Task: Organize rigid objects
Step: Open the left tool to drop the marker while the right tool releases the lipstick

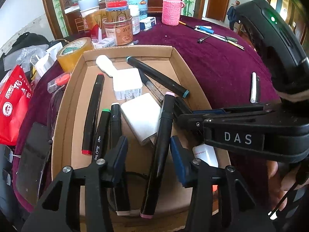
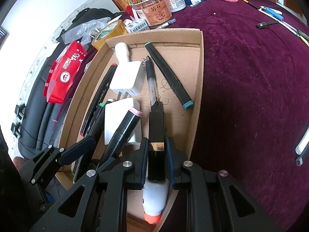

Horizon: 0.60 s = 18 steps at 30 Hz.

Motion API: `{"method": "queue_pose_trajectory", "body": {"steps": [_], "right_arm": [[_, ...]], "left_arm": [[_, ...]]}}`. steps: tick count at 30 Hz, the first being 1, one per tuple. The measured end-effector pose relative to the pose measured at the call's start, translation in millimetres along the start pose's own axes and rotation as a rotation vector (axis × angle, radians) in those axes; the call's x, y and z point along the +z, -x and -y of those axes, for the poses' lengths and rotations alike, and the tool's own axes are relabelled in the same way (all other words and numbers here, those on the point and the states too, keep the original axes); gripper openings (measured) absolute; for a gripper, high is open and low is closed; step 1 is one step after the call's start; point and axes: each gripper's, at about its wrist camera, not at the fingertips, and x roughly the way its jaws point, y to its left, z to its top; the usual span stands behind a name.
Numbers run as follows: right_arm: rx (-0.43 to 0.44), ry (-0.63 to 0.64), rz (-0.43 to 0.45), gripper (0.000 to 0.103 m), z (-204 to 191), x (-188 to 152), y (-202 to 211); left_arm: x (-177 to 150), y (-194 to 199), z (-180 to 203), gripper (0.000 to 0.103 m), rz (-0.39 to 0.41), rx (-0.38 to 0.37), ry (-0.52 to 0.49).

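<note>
Cardboard tray (image 1: 76,89) of black markers (image 1: 93,114), white chargers (image 1: 142,116), clear pen (image 2: 151,81)

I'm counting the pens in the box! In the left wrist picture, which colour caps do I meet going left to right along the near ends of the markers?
Red-capped marker → green-capped marker → white-capped marker → pink-capped marker, which lies between the open left tongs.
</note>
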Motion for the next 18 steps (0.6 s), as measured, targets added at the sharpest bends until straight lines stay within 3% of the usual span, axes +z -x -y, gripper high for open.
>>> {"method": "queue_pose_trajectory", "body": {"steps": [18], "right_arm": [[0.021,-0.015,0.036,0.027,1.2,-6.6,15.0]], "left_arm": [[-4.2,7.6,4.3,0.045,0.008,0.02,0.006]]}}
